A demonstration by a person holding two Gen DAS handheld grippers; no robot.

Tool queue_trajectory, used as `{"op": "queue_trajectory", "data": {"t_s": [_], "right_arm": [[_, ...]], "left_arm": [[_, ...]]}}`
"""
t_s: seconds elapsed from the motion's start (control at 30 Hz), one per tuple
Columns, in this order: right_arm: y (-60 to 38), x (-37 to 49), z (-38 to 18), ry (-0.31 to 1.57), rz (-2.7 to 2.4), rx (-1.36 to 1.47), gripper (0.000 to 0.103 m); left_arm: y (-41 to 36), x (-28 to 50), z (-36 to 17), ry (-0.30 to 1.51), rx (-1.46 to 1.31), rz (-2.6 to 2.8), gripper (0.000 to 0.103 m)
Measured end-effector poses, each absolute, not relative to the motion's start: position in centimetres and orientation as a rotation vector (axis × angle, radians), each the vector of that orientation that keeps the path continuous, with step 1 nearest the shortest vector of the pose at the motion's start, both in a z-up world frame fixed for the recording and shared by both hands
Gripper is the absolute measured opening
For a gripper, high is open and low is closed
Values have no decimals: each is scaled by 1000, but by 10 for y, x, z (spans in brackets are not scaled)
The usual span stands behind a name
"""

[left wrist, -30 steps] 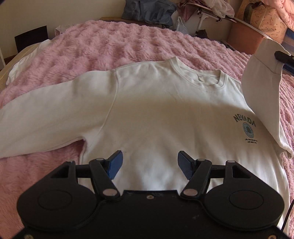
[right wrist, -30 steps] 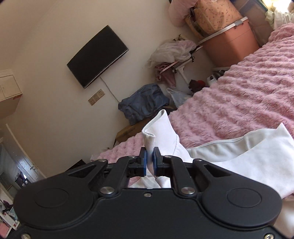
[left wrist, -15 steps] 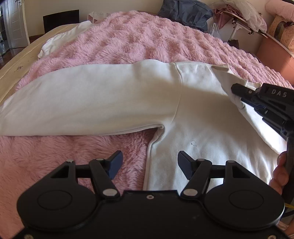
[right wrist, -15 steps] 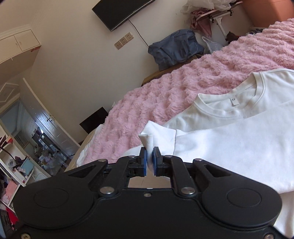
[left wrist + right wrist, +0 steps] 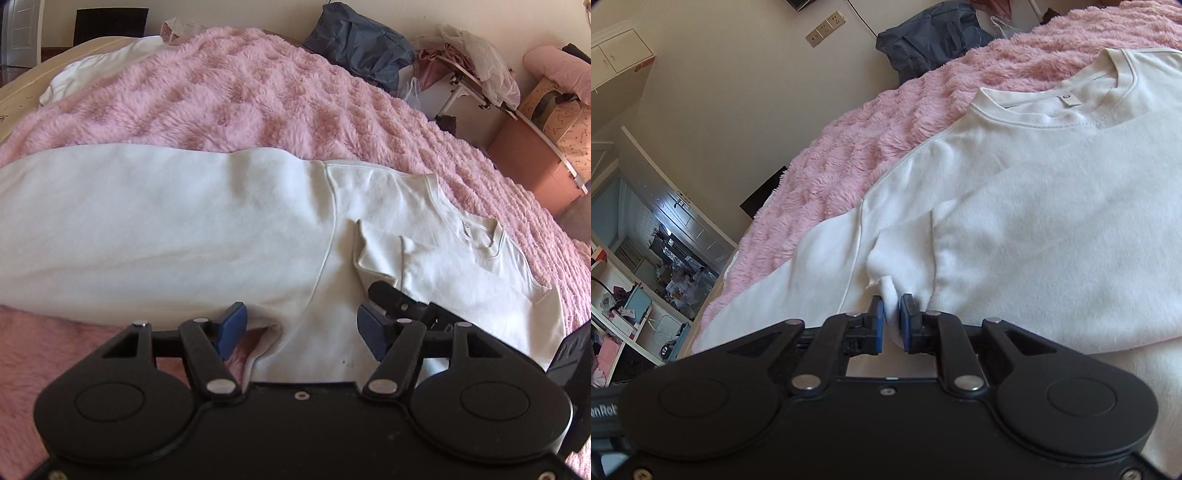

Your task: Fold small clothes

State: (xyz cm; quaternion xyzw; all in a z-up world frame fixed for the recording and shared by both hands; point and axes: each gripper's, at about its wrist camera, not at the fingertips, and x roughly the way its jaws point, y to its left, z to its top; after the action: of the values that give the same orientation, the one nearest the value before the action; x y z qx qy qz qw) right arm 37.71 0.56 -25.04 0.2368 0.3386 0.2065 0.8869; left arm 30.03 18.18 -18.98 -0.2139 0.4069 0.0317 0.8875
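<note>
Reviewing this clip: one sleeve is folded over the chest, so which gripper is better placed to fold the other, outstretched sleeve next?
Left. The left gripper hangs open right over the armpit where the outstretched sleeve begins. The right gripper, jaws just opening, has the folded sleeve's cuff still between them.

one white sweatshirt (image 5: 184,229), one pink blanket (image 5: 229,99), two hand-held grippers (image 5: 301,334) (image 5: 891,317)

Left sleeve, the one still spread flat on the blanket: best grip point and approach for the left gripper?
Take the unfolded sleeve at its lower edge near the underarm, where the hem rests on the pink blanket. The open left gripper is nearest there; come in low from the near side so one finger slides under. The cuff is out of frame.
</note>
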Motion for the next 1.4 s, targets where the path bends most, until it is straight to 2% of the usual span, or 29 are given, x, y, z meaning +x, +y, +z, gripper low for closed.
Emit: {"op": "queue_trajectory", "data": {"t_s": [0.1,0.2,0.5,0.67,0.83,0.9,0.93,1.1,1.4], "right_arm": [[-1,371,-242,706,462,511,38],[-18,357,-225,684,462,511,47],[-143,302,-171,538,210,298,52],[-193,286,-169,545,79,272,52],[-213,279,-179,557,37,327,52],[-212,277,-182,557,38,340,52],[-211,276,-183,558,40,336,52],[-211,274,-186,562,27,319,54],[-228,272,-187,569,-58,296,58]], "left_arm": [[179,319,-191,826,-495,15,70],[178,333,-196,841,-559,-13,70],[170,367,-216,847,-581,-53,66],[171,374,-221,856,-695,-159,62],[161,382,-224,863,-673,-156,59],[160,382,-224,847,-684,-165,41],[161,382,-224,850,-683,-158,3],[167,380,-221,833,-701,-166,3],[191,343,-176,630,-683,-148,3]]}}
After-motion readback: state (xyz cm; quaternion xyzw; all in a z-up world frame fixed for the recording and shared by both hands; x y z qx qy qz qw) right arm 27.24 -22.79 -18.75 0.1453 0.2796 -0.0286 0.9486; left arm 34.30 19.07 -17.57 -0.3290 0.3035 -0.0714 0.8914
